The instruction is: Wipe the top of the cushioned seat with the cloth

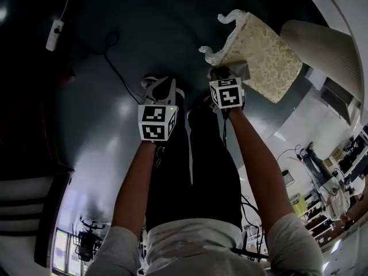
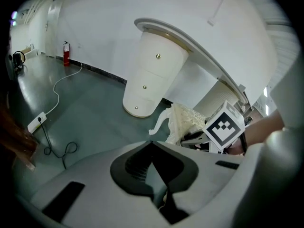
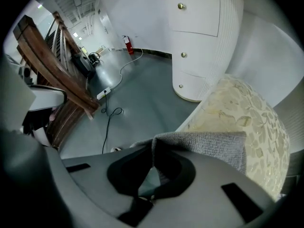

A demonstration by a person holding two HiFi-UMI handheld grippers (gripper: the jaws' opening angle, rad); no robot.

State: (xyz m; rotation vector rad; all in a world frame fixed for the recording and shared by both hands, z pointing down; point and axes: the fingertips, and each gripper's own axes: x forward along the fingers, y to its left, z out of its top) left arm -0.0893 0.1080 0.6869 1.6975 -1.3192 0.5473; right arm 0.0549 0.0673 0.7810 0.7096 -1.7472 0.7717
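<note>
L arm (image 1: 133, 183) and R arm (image 1: 259, 160) both stretched fwd, approx parallel. L gripper (image 1: 163, 91) has jaw tips together, nothing btwn them. R gripper (image 1: 226, 73) sits further fwd, jaws clamped on grey cloth (image 3: 209, 144).

Two grippers are here, the left gripper (image 1: 164, 88) and the right gripper (image 1: 225, 73), each with one marker cube. There is one cushioned seat (image 1: 265, 55), one cloth (image 3: 209, 144), one white cabinet (image 2: 153, 77), one power strip (image 1: 54, 34) and one fire extinguisher (image 2: 66, 54).
</note>
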